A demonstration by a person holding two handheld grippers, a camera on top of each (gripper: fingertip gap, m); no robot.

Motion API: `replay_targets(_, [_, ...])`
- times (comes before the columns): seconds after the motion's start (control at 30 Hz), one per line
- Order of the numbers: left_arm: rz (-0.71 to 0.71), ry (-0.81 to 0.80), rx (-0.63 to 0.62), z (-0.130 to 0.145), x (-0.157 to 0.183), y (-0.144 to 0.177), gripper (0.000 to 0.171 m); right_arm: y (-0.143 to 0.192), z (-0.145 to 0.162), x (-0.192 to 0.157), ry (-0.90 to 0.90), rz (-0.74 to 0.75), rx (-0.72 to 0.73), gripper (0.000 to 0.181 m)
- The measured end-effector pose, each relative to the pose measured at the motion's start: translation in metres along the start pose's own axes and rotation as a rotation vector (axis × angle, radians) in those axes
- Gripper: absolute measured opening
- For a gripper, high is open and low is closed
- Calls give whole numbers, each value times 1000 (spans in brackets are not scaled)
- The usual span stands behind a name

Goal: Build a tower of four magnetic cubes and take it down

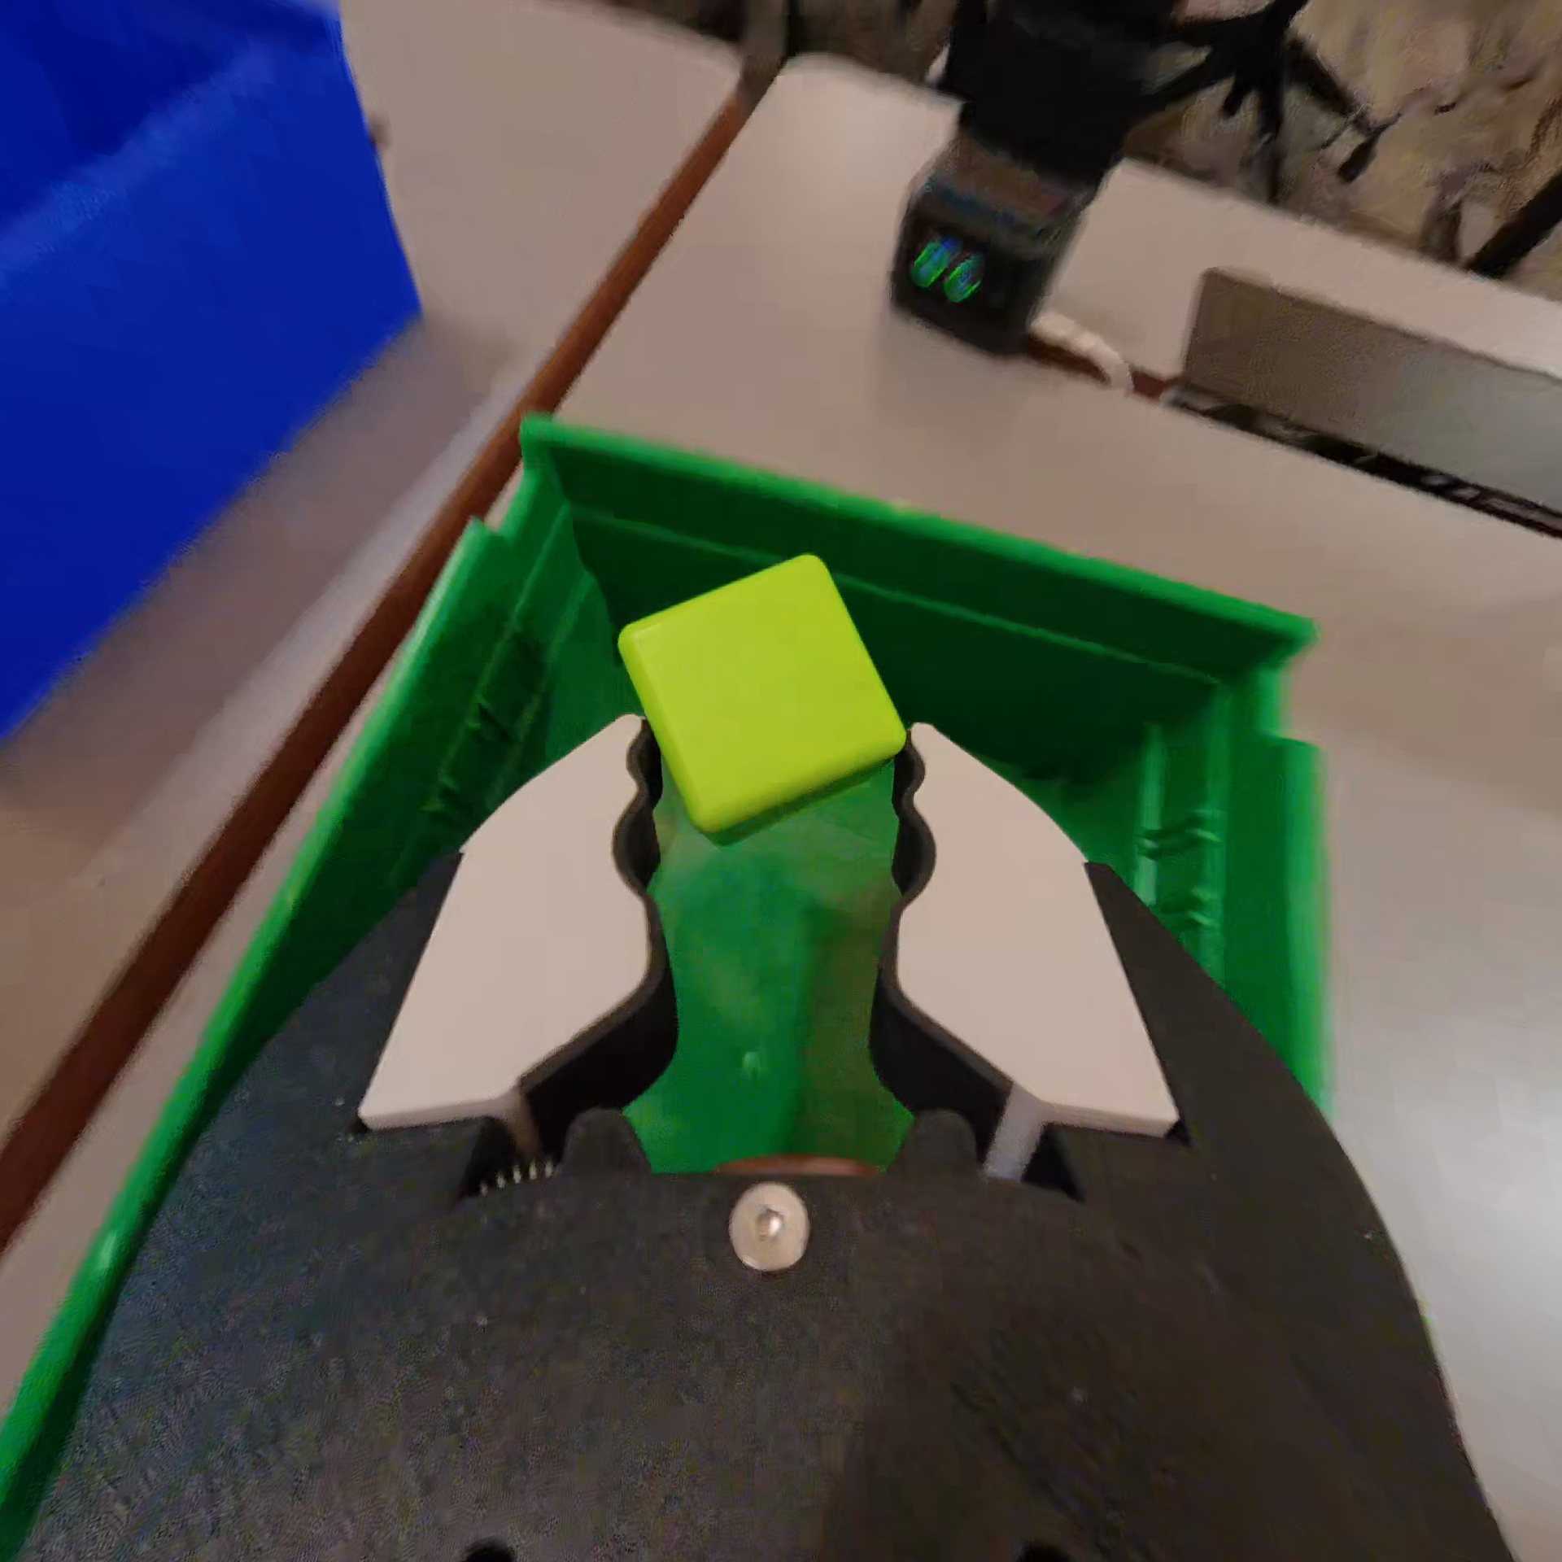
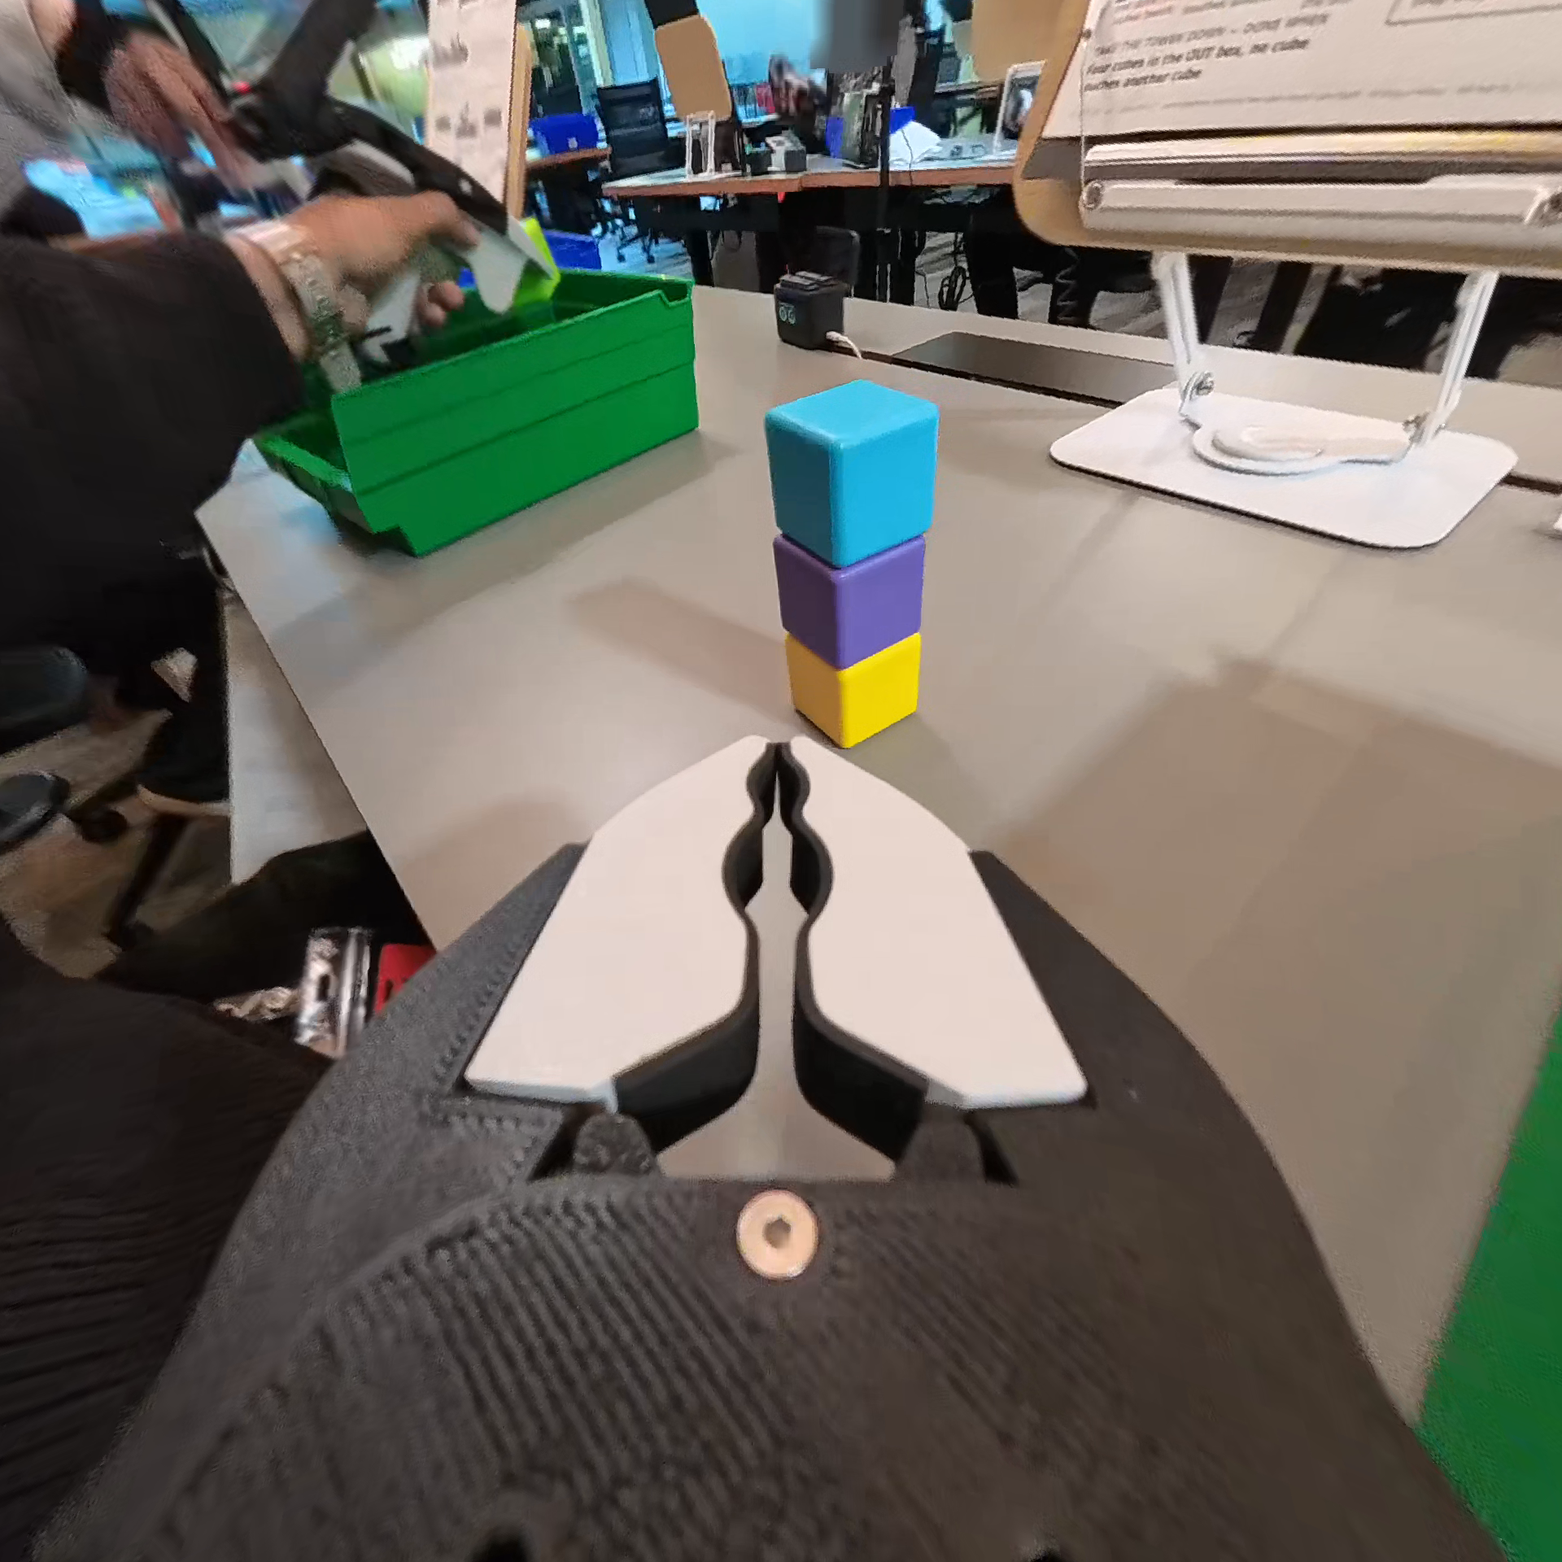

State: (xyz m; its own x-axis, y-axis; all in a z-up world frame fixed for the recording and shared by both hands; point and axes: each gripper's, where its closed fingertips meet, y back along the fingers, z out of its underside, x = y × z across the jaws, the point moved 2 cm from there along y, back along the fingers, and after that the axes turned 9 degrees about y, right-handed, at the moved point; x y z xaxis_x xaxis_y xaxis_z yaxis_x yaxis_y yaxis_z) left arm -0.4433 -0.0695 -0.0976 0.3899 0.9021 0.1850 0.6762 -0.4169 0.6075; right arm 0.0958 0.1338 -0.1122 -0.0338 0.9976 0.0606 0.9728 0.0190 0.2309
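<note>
My left gripper (image 1: 773,744) is shut on a lime green cube (image 1: 761,689), held tilted between the fingertips over the inside of a green bin (image 1: 930,541). In the right wrist view that gripper (image 2: 516,262) holds the lime cube (image 2: 537,266) above the green bin (image 2: 507,431) at the left of the table. A tower of three cubes stands mid-table: yellow (image 2: 854,689) at the bottom, purple (image 2: 849,600) in the middle, blue (image 2: 849,469) on top. My right gripper (image 2: 782,752) is shut and empty, just in front of the tower's base and not touching it.
A blue bin (image 1: 169,338) stands beyond the table gap to the left. A black device with green lights (image 1: 980,262) sits at the back, with a white stand holding a sheet (image 2: 1285,456) at the right. Another green object (image 2: 1513,1352) shows at the right edge.
</note>
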Motion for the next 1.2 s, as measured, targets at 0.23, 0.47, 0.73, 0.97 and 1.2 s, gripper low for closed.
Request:
replay_targets(0.23, [679, -442, 184, -13, 188, 130, 56, 0, 2, -3, -260, -71, 27, 0])
replay_targets(0.47, [1360, -979, -190, 124, 306, 205, 57, 7, 7, -11, -111, -8, -14, 0])
replay_targets(0.73, [1460, -1248, -264, 164, 343, 223, 56, 22, 15, -25, 43, 64, -61, 0])
replay_targets(0.97, [1578, -1260, -306, 169, 357, 217, 56, 42, 20, -19, 65, 156, -69, 0])
replay_targets(1.2, [1539, -1321, -422, 185, 362, 195, 56, 48, 24, -20, 108, 195, -91, 0])
